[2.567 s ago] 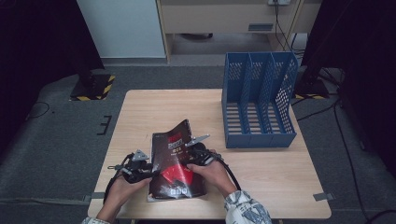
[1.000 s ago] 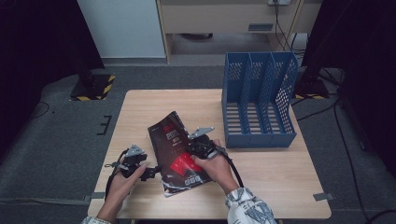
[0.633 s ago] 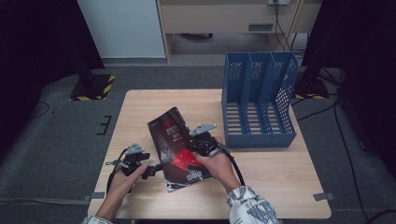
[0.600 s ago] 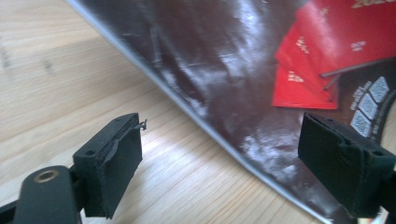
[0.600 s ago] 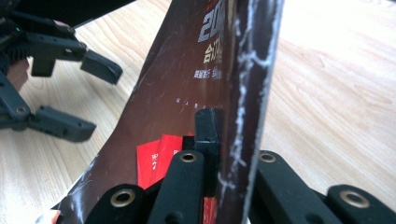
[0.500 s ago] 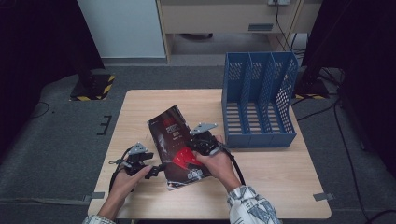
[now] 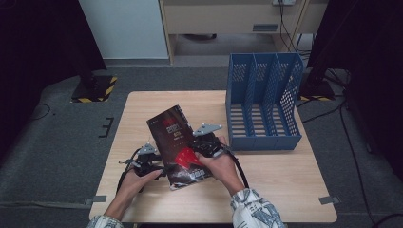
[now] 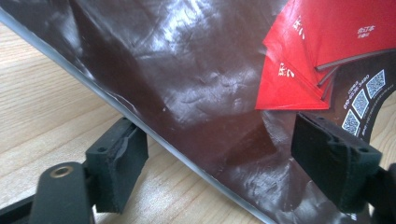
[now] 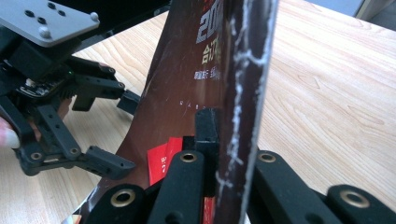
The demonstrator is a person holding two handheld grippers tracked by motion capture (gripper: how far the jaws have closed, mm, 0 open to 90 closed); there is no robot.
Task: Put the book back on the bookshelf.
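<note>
Book [image 7: 179, 146] sat tilted near the table's [image 7: 285, 190] middle, left of the blue file rack [image 7: 263, 107]. Right gripper [image 7: 205, 142] clamped its spine edge. Left gripper [image 7: 151, 164], jaws just closing around the lower corner, not yet pinching; should grip squarely before lifting.

Wooden table [image 7: 285, 180], blue file rack [image 7: 263, 102]

Glossy dark-brown book [image 7: 179, 147] with red cover art, tilted above the table.

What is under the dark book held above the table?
Under the raised book shows bare wooden table, and one pad of the left tongs sits below its edge. The tabletop directly beneath the cover is hidden.
</note>
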